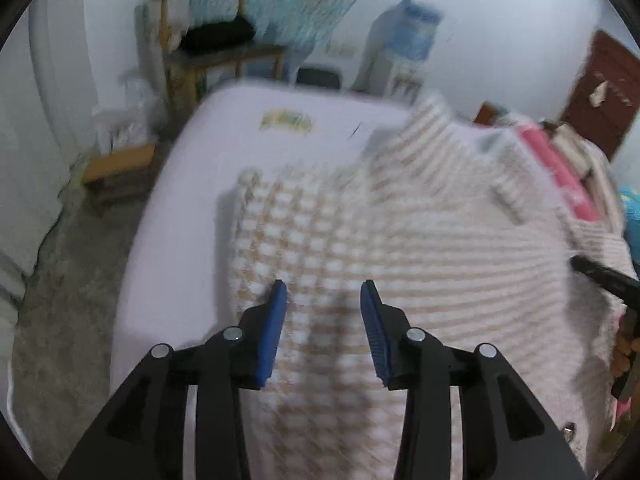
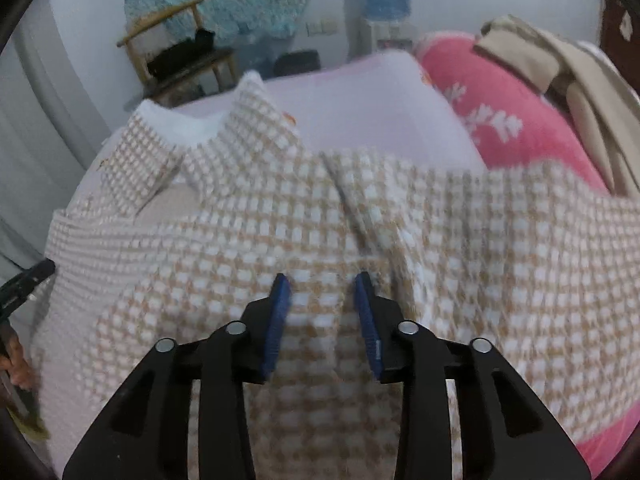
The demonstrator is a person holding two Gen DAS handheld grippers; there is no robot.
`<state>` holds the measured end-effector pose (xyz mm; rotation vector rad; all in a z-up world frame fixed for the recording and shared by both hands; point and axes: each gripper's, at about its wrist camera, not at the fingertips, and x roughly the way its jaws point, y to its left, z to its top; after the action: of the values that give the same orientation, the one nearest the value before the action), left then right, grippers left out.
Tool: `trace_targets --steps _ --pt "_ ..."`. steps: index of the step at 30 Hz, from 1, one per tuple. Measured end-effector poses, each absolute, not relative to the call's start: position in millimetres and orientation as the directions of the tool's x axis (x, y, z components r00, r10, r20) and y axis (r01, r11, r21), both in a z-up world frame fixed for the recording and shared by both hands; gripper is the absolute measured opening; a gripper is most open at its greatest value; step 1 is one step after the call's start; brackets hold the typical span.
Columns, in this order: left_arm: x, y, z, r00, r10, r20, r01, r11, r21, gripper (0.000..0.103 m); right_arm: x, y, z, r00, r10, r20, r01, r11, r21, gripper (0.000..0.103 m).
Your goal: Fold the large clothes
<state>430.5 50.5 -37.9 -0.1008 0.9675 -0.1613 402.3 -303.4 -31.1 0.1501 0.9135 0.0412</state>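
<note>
From the left wrist, the left gripper (image 1: 323, 286) hung over a tan-and-white checked garment (image 1: 400, 240) spread on a pale lilac bed (image 1: 180, 200); its blue pads (image 1: 276, 320) stood partly apart, gripping nothing, with cloth visible below the gap. The picture was blurred.

From the right wrist, the right gripper (image 2: 323, 278) was likewise partly open above the same garment (image 2: 240, 220), its pads clear of the fabric. A pink blanket (image 2: 500, 120) lay beyond, at the bed's far side.
</note>
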Motion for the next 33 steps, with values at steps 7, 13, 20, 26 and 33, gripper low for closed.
trace_targets --steps 7,13,20,26,33 --pt "411.3 49.1 -12.2 0.600 -0.162 -0.783 0.108 0.987 -0.122 0.039 364.0 -277.0 -3.9 0.643 0.120 -0.756 -0.039 0.992 0.123 0.052" --pt "384.3 7.0 1.9 0.601 -0.213 -0.771 0.213 0.972 -0.102 0.061 350.5 -245.6 -30.8 0.580 0.124 -0.805 -0.123 0.990 0.064 0.058" --pt "375.3 -30.6 -45.2 0.558 -0.145 -0.817 0.252 0.968 0.000 0.071 327.0 -265.5 -16.2 0.605 0.114 -0.788 -0.085 0.993 0.078 0.062" --pt "373.1 -27.1 -45.5 0.564 -0.175 -0.807 0.246 0.969 -0.038 0.078 285.1 -380.0 16.0 0.661 0.010 -0.750 0.153 0.977 0.148 0.062" --pt "373.0 -33.1 -49.7 0.580 -0.171 -0.797 0.252 0.967 -0.024 0.083 242.8 -560.2 24.1 0.645 -0.163 -0.746 0.540 0.789 0.294 0.063"
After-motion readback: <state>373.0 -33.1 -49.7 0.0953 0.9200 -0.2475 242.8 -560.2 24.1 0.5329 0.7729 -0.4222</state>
